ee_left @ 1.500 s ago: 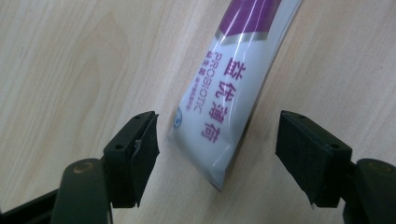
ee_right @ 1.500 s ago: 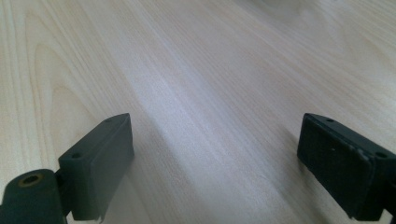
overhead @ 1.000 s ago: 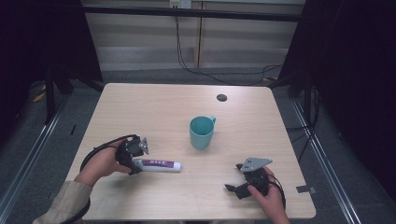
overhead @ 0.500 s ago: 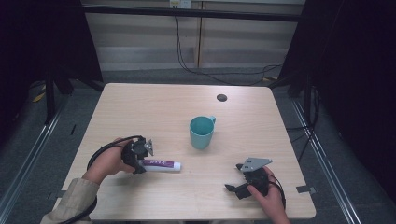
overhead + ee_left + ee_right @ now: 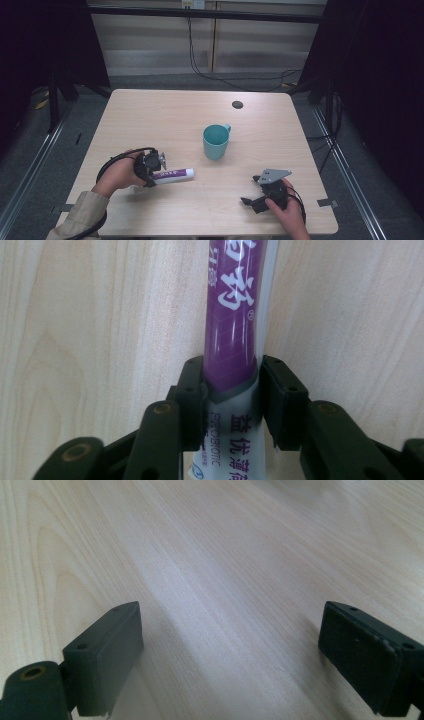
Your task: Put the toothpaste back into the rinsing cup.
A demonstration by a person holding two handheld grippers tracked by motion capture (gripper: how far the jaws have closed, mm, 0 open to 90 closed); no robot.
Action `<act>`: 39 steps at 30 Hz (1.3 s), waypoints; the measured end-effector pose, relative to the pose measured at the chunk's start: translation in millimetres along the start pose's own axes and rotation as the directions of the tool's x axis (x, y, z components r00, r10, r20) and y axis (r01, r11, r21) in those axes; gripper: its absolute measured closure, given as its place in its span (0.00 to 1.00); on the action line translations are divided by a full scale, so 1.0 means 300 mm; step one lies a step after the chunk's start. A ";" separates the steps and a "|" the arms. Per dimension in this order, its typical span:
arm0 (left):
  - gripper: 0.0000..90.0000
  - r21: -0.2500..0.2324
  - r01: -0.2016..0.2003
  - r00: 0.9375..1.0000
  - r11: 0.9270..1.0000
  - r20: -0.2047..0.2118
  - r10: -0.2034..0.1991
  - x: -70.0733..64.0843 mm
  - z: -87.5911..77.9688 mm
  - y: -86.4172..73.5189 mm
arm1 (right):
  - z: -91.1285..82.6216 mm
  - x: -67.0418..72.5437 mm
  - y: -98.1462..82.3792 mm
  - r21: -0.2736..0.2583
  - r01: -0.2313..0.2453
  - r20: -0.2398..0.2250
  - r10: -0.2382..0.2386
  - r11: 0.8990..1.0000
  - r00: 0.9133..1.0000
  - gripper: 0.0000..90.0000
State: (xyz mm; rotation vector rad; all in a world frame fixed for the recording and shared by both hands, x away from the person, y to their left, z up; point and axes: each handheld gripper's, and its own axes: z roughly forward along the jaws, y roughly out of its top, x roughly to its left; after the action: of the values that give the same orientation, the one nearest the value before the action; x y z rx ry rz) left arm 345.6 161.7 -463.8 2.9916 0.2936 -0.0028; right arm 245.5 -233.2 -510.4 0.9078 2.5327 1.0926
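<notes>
High view: left tool (image 5: pixel 156 166) covers the toothpaste tube's (image 5: pixel 175 174) near end on the surface (image 5: pixel 150 115). Left gripper view: jaws just closed, pads pinching it; tube (image 5: pixel 232 305) top cropped. Right gripper view: right tool (image 5: pixel 230 650) wide open, empty.

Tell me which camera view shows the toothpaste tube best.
The left gripper view: the purple toothpaste tube is close up with legible print, and the left gripper has just been closing on it, pads against its sides. The high view shows the whole tube, small, lying on the table.
</notes>
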 end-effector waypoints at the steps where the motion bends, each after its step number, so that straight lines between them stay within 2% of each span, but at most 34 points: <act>1: 0.76 -0.012 0.037 0.999 0.999 0.007 -0.037 -0.002 -0.001 -0.004 | 0.000 0.000 0.000 0.000 0.000 0.000 0.000 1.000 1.000 0.11; 4: 0.80 -0.016 0.023 1.000 1.000 -0.007 -0.023 -0.008 -0.006 -0.004 | 0.000 -0.001 0.000 0.000 -0.001 -0.002 0.001 1.000 1.000 0.11; 6: 0.81 -0.035 0.021 1.000 0.999 -0.021 -0.022 -0.013 -0.004 -0.005 | 0.000 -0.001 0.000 -0.001 0.000 -0.002 0.000 1.000 1.000 0.11; 16: 0.82 -0.033 0.015 0.999 0.999 -0.036 -0.016 -0.041 -0.022 0.022 | 0.000 -0.001 0.000 0.000 0.000 -0.002 0.000 1.000 1.000 0.11; 21: 0.82 -0.035 0.010 0.999 0.999 -0.037 -0.012 -0.050 -0.045 0.040 | 0.000 -0.001 0.000 0.000 -0.004 0.001 0.004 1.000 1.000 0.11; 22: 0.82 -0.030 0.013 1.000 0.999 -0.016 -0.014 -0.048 -0.050 0.044 | -0.001 -0.002 0.001 0.001 -0.015 0.008 0.015 1.000 1.000 0.12; 25: 0.82 -0.038 0.008 0.999 0.999 -0.037 -0.010 -0.056 -0.060 0.059 | 0.000 -0.004 0.006 0.007 -0.017 0.008 0.017 1.000 1.000 0.13; 26: 0.82 -0.046 0.004 0.999 0.999 -0.044 -0.006 -0.058 -0.063 0.064 | -0.002 -0.004 0.012 0.025 -0.018 0.011 0.018 1.000 1.000 0.14; 31: 0.82 -0.048 -0.005 0.999 0.999 -0.041 0.003 -0.071 -0.080 0.101 | -0.015 0.000 0.054 0.082 0.025 0.018 -0.026 0.996 0.999 0.15; 32: 0.82 -0.041 -0.019 0.999 0.999 -0.048 0.017 -0.073 -0.082 0.107 | -0.020 0.000 0.069 0.094 0.037 0.012 -0.039 0.995 0.999 0.15; 33: 0.82 -0.052 -0.009 0.999 0.999 -0.047 0.007 -0.079 -0.081 0.118 | -0.023 0.002 0.078 0.101 0.045 0.010 -0.046 0.994 0.999 0.15; 34: 0.82 -0.040 -0.021 0.999 0.999 -0.041 0.019 -0.079 -0.083 0.124 | -0.030 0.004 0.097 0.110 0.059 0.001 -0.059 0.992 0.998 0.16; 39: 0.82 -0.043 -0.031 0.999 0.999 -0.033 0.030 -0.091 -0.082 0.153 | -0.044 0.012 0.160 0.147 0.108 -0.031 -0.104 0.983 0.994 0.18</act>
State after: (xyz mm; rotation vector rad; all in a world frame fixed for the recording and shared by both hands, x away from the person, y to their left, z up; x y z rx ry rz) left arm 327.5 115.1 -432.7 2.9548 0.2484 0.0548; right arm 258.6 -213.1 -466.4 0.7885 2.6767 0.8978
